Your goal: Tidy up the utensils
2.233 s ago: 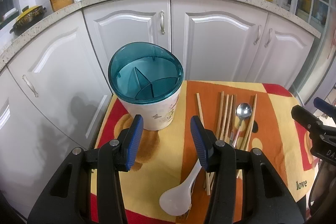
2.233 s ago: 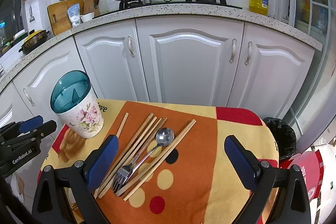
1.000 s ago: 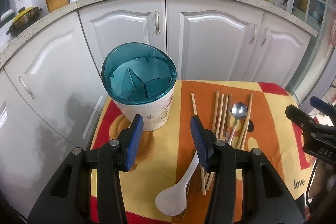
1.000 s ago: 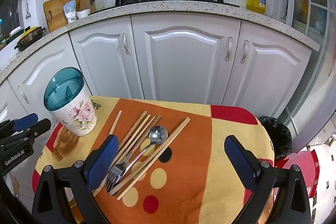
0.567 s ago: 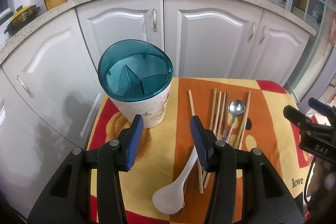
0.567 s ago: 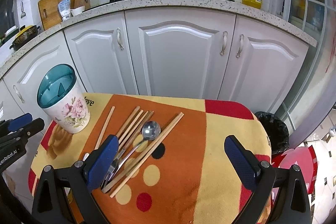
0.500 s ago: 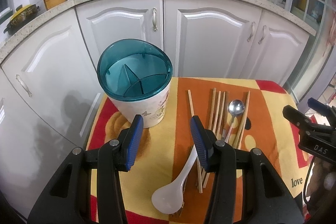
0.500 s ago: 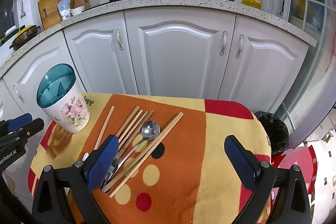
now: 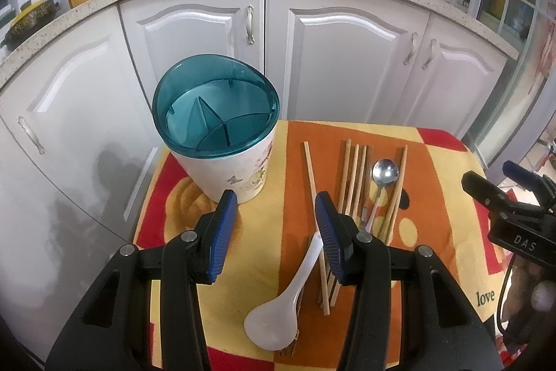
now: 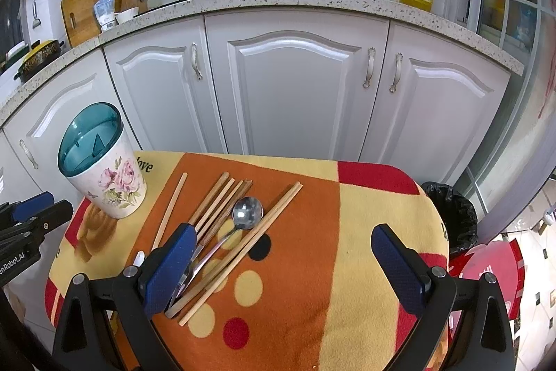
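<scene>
Both grippers, left gripper [image 9: 274, 232] and right gripper [image 10: 283, 266], spread, ungrasping, above tablecloth [image 10: 365, 232], chopsticks [image 10: 222, 197] beside right's left finger.

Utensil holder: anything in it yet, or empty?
Empty. The utensil holder stands upright and its teal divided compartments show nothing inside; chopsticks lie on the cloth.

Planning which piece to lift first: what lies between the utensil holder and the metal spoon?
In the left wrist view, wooden chopsticks lie on the cloth between the utensil holder and the metal spoon.
</scene>
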Tool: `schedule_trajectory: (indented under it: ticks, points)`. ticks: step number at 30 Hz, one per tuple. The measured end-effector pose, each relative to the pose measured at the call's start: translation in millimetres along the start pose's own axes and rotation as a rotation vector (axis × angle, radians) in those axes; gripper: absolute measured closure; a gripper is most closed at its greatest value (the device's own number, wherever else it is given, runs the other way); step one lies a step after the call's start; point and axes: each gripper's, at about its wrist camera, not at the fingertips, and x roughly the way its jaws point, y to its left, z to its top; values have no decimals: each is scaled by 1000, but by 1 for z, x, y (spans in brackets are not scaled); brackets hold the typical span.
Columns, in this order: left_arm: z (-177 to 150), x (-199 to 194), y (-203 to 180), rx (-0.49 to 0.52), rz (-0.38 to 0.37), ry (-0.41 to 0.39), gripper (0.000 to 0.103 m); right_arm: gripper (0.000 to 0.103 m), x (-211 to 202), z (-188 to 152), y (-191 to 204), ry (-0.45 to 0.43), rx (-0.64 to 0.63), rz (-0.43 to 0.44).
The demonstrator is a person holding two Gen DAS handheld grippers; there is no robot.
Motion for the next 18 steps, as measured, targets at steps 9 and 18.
schedule_trajectory:
  ticks: [9,18]
  points:
    - [-5,6,4,-12,-28,38,57,2,3,-2,0,10,-2,-3]
    - [-12,17,13,-45,-102,113,57,2,9,-4,-1,29,0,-5]
